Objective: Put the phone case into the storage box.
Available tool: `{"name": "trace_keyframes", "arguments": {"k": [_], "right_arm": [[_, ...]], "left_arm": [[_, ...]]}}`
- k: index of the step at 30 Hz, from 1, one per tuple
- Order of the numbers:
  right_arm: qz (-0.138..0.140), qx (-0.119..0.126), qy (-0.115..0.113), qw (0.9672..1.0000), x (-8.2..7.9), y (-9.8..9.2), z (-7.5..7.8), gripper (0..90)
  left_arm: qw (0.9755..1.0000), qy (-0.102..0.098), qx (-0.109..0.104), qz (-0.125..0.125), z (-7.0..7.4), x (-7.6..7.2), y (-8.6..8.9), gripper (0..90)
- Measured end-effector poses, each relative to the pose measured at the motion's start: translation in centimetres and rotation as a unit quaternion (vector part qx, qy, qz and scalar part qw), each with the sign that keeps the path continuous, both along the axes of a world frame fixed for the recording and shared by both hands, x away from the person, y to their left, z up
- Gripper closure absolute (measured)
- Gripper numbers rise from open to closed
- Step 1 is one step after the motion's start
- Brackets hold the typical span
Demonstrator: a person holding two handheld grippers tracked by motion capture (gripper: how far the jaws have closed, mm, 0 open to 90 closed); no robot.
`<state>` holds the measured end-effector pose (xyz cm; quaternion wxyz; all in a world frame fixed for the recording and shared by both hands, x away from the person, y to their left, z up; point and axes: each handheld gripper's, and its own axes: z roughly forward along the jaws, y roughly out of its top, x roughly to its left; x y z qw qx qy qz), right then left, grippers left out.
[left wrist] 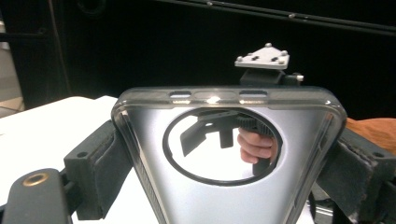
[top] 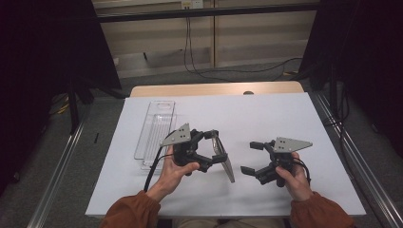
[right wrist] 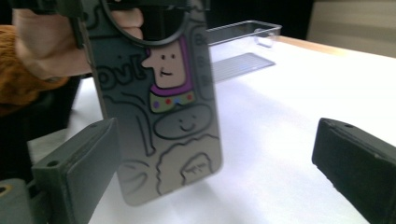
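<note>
Far left on the white table [top: 266, 118], a clear plastic tray [top: 154, 128] lies lengthwise, well apart from the action. Next over, the left gripper [top: 215, 147] is up off the surface, its 2 jaws pinching a clear phone case [top: 225, 161] by its long edges. In the left gripper view the case [left wrist: 224, 140] stands between the padded fingers [left wrist: 100, 158], ring in its middle, and the other gripper shows through it. From the right gripper view, cartoon doodles cover the case [right wrist: 173, 121], whose lower end hangs just above the table [right wrist: 289, 121], with the tray [right wrist: 243, 42] behind it. Over on the right, the right gripper [top: 249, 156] faces the case, jaws spread wide and holding nothing, near it but not touching. Both hands [top: 173, 173] wear orange sleeves [top: 130, 211].
</note>
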<state>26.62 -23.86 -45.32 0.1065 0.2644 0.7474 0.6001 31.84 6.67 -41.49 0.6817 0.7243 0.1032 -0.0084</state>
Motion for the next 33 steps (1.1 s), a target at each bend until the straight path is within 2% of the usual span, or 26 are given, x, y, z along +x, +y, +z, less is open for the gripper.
{"name": "trace_keyframes", "arguments": {"k": [3, 5, 8, 9, 10, 11, 12, 15, 16, 20, 21, 22, 23, 24, 30, 31, 33], "right_arm": [[-0.014, -0.003, -0.005, 0.9999, -0.2, -0.2, 0.1, 0.8], [-0.033, -0.009, -0.008, 0.9994, -0.4, -0.4, 0.0, 0.7], [-0.057, -0.012, -0.014, 0.9982, -0.7, -0.8, -0.1, 0.9], [-0.063, -0.012, -0.016, 0.9978, -0.8, -1.0, -0.1, 0.9], [-0.067, -0.009, -0.017, 0.9976, -0.9, -1.1, -0.2, 0.8], [-0.071, -0.007, -0.015, 0.9973, -1.0, -1.3, -0.1, 0.8], [-0.076, -0.005, -0.015, 0.997, -1.1, -1.4, -0.2, 0.8], [-0.088, -0.009, -0.018, 0.996, -1.4, -1.8, -0.2, 0.6], [-0.09, -0.009, -0.017, 0.9957, -1.5, -1.9, -0.2, 0.7], [-0.103, -0.007, -0.019, 0.9945, -2.0, -2.5, -0.3, 0.7], [-0.106, -0.009, -0.019, 0.9941, -2.1, -2.7, -0.4, 0.7], [-0.11, -0.01, -0.019, 0.9937, -2.2, -2.8, -0.4, 0.7], [-0.11, -0.006, -0.018, 0.9938, -2.3, -3.0, -0.4, 0.7], [-0.114, -0.008, -0.017, 0.9934, -2.4, -3.2, -0.4, 0.7], [-0.132, -0.004, -0.027, 0.9908, -3.1, -4.3, -0.3, 0.7], [-0.141, -0.002, -0.03, 0.9896, -3.2, -4.4, -0.3, 0.7], [-0.148, 0.0, -0.031, 0.9885, -3.4, -4.8, -0.3, 0.7]], "left_arm": [[1.0, 0.001, -0.005, 0.006, 0.1, 0.0, 0.2, 12.3], [0.9999, 0.0, 0.0, 0.016, 0.2, -0.1, 0.3, 12.3], [0.9998, 0.003, -0.006, 0.02, 0.3, -0.1, 0.4, 12.3], [0.9997, 0.003, -0.001, 0.024, 0.3, -0.1, 0.5, 12.3], [0.9996, 0.003, 0.0, 0.028, 0.4, -0.1, 0.5, 12.3], [0.9998, 0.003, 0.005, 0.019, 0.4, 0.0, 0.7, 12.3], [0.9996, 0.004, -0.001, 0.029, 0.4, -0.1, 0.7, 12.3], [0.9992, 0.001, 0.006, 0.039, 0.3, -0.1, 0.9, 12.3], [0.9991, 0.007, -0.003, 0.042, 0.2, -0.1, 0.9, 12.3], [0.9984, 0.009, 0.002, 0.055, 0.2, 0.0, 1.2, 12.3], [0.9986, 0.009, 0.01, 0.051, 0.2, 0.1, 1.4, 12.3], [0.9979, 0.007, 0.004, 0.064, 0.2, 0.0, 1.3, 12.3], [0.9976, 0.003, 0.012, 0.069, 0.3, 0.0, 1.5, 12.3], [0.9975, 0.005, 0.005, 0.07, 0.3, 0.0, 1.5, 12.3], [0.9959, 0.007, 0.003, 0.09, 0.5, 0.0, 2.0, 12.3], [0.9953, 0.006, 0.014, 0.095, 0.5, 0.0, 2.2, 12.3], [0.9945, 0.007, 0.013, 0.104, 0.6, -0.1, 2.3, 12.2]]}}
